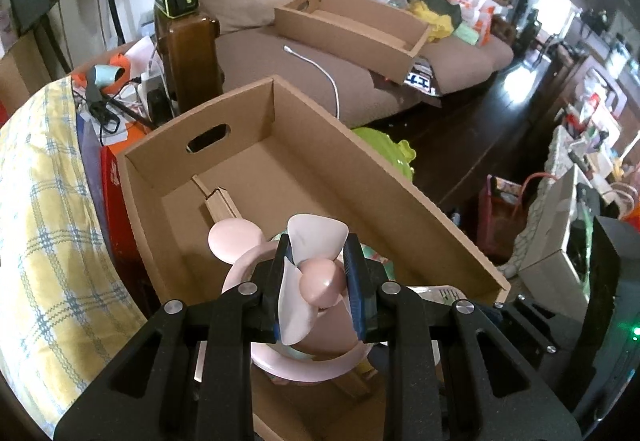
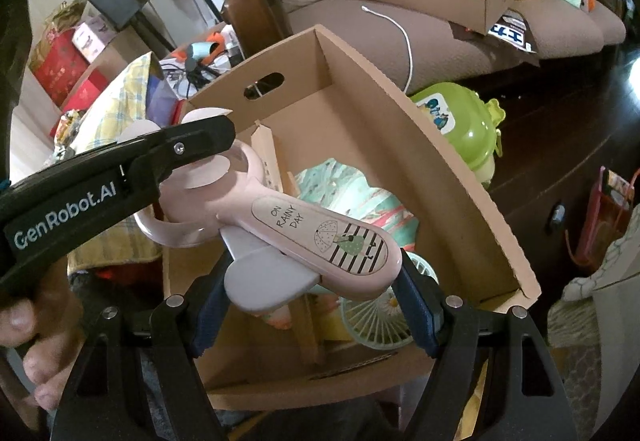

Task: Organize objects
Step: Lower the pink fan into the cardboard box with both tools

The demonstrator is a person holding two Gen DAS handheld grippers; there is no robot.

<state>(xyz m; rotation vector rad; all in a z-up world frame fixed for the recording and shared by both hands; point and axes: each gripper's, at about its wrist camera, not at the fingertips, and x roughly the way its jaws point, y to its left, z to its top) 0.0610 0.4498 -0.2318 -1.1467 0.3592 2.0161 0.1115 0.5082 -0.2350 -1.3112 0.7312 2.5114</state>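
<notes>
Two tools grip one pink fan over one cardboard box.

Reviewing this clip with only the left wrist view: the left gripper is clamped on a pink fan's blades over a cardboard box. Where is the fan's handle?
Observer: The pink fan has its handle between the fingers of the right gripper, above the cardboard box. Whether they press on it, I cannot tell.
Operator: Any marking on the handle?
Observer: A label reading ON RAINY DAY, with an umbrella drawing.
Operator: What lies in the box under it?
Observer: A small green fan with a daisy at its hub.
</notes>
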